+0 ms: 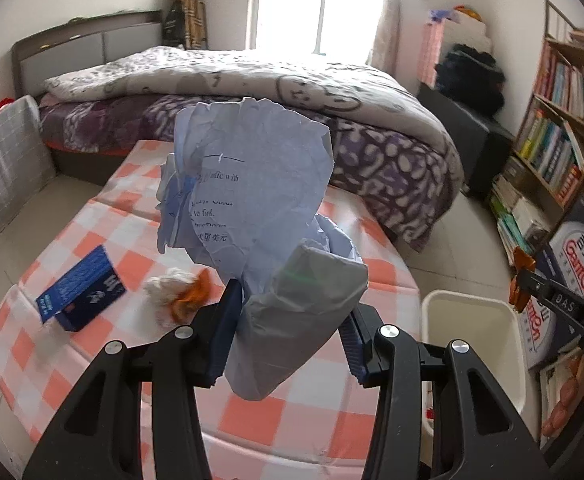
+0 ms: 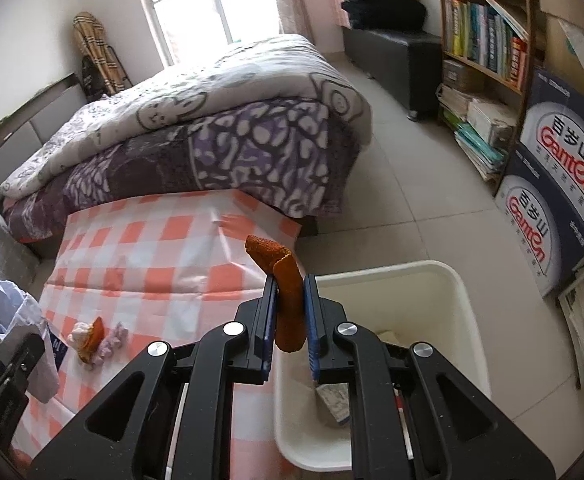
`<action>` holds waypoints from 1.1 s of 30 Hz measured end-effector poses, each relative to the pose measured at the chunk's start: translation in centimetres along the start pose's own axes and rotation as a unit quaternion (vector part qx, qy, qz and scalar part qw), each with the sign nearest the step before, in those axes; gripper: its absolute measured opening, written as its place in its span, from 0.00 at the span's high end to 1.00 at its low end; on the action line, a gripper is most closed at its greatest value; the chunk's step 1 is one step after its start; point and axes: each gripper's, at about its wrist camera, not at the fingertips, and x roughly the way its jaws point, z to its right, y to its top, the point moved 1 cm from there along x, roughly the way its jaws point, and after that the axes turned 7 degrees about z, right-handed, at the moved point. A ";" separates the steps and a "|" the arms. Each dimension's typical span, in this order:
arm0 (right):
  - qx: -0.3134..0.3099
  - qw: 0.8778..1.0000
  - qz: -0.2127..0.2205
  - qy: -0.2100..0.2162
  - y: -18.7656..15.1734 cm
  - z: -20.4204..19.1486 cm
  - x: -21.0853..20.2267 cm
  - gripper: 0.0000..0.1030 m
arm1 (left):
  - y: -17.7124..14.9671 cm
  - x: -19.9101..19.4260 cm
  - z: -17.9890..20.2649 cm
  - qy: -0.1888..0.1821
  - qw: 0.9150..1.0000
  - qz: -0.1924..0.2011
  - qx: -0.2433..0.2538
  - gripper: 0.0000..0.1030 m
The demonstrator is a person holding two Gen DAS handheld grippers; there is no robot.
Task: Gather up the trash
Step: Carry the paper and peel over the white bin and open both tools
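**Both grippers loaded beside the bin**

The checked table [image 1: 104, 216] fills the frame's centre, the white bin [image 2: 443, 300] lower right. The left gripper [image 1: 288, 316] clenches crumpled paper [image 1: 260, 200] above the table. The right gripper [image 2: 288, 312] pinches an orange peel [image 2: 286, 292] over the bin's edge.

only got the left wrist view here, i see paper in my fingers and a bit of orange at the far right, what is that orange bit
Observer: It is an orange peel, pinched upright in the right gripper.
Operator: is it over the bin yet
Observer: Close. In the right wrist view the peel sits at the near-left rim of the white bin, roughly at the table's edge.
Operator: anything already in the bin
Observer: Yes, a scrap of printed paper lies at the bottom.
Operator: what's still on the table
Observer: Beside the tissue and peel pile lies a small pinkish crumpled wad, which your view does not show.
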 end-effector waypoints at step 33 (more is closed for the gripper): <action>0.165 0.976 -0.013 -0.142 1.0 15.3 -2.0 0.17 | -6.1 4.7 18.2 -0.215 0.964 -0.114 0.108 0.35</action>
